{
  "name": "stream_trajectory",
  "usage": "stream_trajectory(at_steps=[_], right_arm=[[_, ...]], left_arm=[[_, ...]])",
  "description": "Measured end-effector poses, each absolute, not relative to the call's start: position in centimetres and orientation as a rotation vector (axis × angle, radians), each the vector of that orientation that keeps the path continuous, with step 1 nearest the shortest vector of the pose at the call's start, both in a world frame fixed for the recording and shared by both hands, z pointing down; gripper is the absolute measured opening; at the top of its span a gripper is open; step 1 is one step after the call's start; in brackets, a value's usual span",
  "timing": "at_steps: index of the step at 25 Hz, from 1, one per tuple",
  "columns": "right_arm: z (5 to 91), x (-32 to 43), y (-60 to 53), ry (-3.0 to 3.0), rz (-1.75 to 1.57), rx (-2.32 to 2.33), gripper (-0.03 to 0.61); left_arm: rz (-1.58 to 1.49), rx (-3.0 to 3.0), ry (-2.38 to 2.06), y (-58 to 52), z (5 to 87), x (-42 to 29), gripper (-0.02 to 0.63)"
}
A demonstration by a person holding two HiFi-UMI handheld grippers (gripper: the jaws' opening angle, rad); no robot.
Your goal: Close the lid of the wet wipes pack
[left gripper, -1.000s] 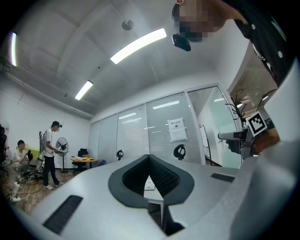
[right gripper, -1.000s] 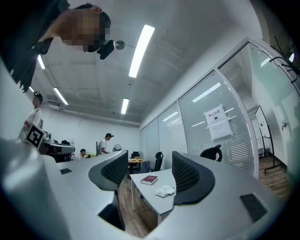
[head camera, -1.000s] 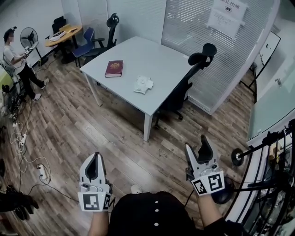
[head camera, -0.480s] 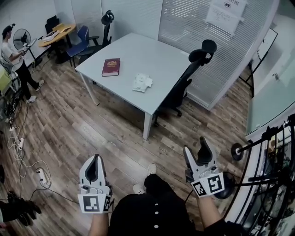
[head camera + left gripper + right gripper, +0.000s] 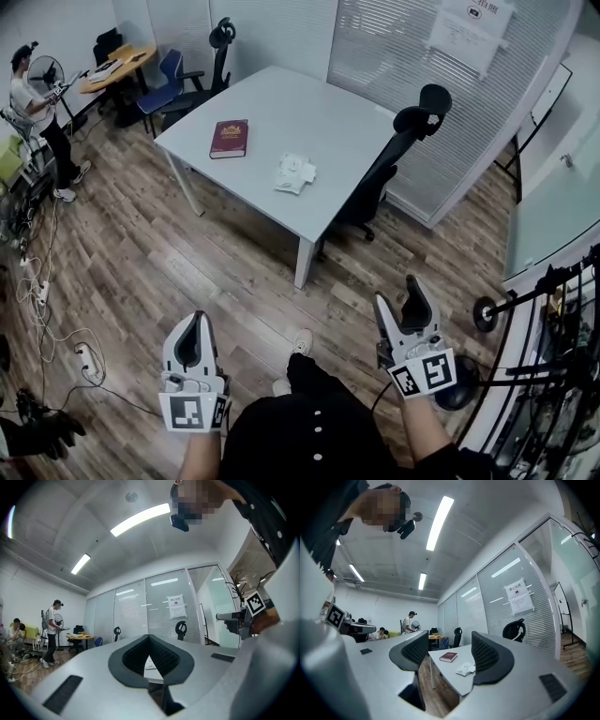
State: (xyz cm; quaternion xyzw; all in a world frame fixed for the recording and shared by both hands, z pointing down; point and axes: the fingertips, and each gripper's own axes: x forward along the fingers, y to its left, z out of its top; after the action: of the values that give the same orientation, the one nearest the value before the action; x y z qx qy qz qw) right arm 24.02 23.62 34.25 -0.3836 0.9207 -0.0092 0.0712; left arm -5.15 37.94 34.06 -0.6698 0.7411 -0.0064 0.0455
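Well beyond both grippers (image 5: 195, 321) (image 5: 397, 298): wipes pack (image 5: 295, 174)

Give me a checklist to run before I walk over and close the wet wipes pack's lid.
1. Wet wipes pack located on the white table: ok.
2. Pack within reach: not ok, the table stands well away across the floor.
3. Right hand-held gripper open and empty: ok.
4. Left hand-held gripper open: not ok, jaws together, nothing held.
5. Lid position: cannot tell, too small.
6. Red book apart from the pack: ok.
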Motion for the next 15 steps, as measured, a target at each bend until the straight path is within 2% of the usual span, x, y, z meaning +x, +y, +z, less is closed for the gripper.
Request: stream_trajectory(at_steps=[15], right_arm=[[34.1, 21.1, 16.1, 2.76, -0.045, -1.122, 0.282]], left_arm=[[-0.042, -2.028, 2.257, 30.8, 33.2, -7.7, 0.014]])
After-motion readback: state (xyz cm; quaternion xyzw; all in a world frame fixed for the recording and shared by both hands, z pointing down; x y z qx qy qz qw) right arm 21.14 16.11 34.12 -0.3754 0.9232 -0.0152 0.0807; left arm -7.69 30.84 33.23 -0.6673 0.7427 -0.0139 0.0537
